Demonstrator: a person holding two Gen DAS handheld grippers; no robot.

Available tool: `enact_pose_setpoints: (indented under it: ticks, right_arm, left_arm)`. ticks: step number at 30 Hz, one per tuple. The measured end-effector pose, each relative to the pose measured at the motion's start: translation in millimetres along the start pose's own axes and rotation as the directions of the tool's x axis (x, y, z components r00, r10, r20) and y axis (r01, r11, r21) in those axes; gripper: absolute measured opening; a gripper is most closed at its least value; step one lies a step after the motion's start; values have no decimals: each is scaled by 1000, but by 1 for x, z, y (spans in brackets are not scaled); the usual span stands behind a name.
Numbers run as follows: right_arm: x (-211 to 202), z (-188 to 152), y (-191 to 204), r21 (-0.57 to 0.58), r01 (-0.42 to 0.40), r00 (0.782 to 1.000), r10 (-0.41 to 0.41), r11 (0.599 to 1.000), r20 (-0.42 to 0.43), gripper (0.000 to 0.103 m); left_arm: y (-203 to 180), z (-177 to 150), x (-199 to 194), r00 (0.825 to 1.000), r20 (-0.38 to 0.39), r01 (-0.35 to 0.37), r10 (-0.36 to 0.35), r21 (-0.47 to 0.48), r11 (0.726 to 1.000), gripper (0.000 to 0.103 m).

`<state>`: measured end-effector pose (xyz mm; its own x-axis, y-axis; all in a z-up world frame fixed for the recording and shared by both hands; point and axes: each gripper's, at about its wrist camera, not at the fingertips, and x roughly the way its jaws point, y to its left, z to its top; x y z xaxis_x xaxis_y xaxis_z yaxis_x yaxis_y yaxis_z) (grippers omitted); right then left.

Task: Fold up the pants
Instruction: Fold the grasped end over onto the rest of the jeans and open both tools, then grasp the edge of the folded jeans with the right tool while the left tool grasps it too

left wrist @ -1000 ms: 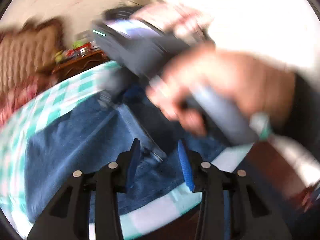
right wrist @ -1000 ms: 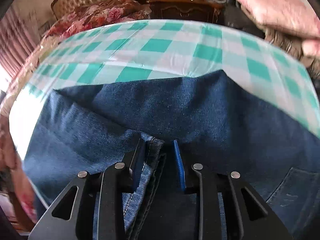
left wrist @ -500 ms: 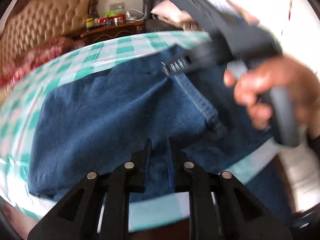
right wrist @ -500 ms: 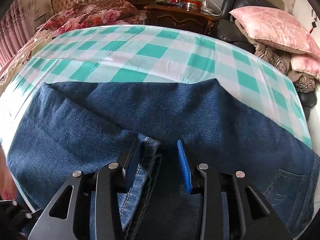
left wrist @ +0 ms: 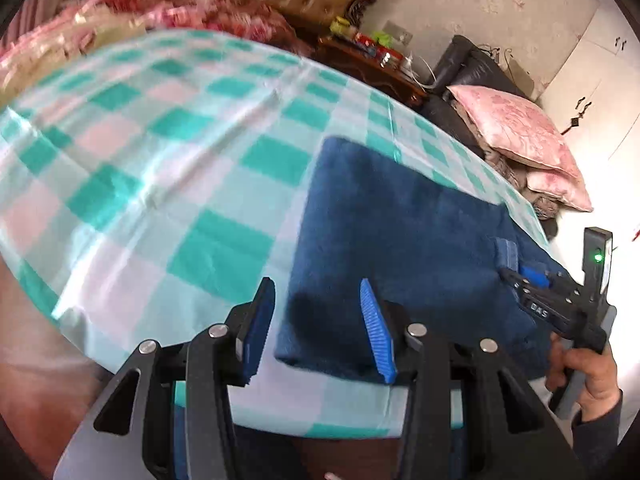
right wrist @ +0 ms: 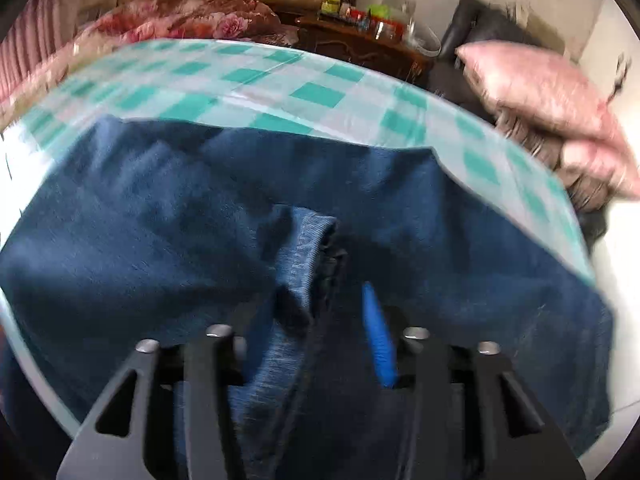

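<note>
Left gripper (left wrist: 318, 322) gapes, empty, at the near-left corner of the pants (left wrist: 400, 240), folded on the cloth (left wrist: 160, 160). Right gripper (right wrist: 320, 320) spread over the hem (right wrist: 308, 248), gripping nothing; best to flatten before another fold.

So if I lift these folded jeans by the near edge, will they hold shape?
Probably not: the jeans look floppy, and the hem already curls. The layered denim likely feels heavy. The checked tablecloth looks glossy, so pushing may slide them.
</note>
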<state>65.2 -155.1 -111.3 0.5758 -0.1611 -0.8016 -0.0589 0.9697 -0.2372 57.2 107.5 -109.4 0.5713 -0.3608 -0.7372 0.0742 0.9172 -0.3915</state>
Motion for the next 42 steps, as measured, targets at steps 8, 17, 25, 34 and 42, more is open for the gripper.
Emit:
enact_pose_setpoints:
  ticks: [8,17,25,34,42]
  right_arm:
    - [-32,55,26,38,-80,997,81,996,-6,65]
    - [2,153,165,22,-315,906,308,949,-290,71]
    - [29,147,213,-122,-173,932,122,977,-342,32]
    - [0,144,193,-57,-190,965,176,980,-194,16]
    - [-35,148,149,21,-239,968,239,971,-81,14]
  left_arm:
    - [0,-24,10,1000,-6,14,-14,3,1000,23]
    - [-31,-24,-23,996,94,-5,-3,87,996,15]
    - [-52,-29,-35,989,151,-14,-6,131,991,14]
    - [-18,-35,-7,996,72,51,-44,-104,993,59]
    - [-60,-28,-29,989,131,61,-63,18,998,15]
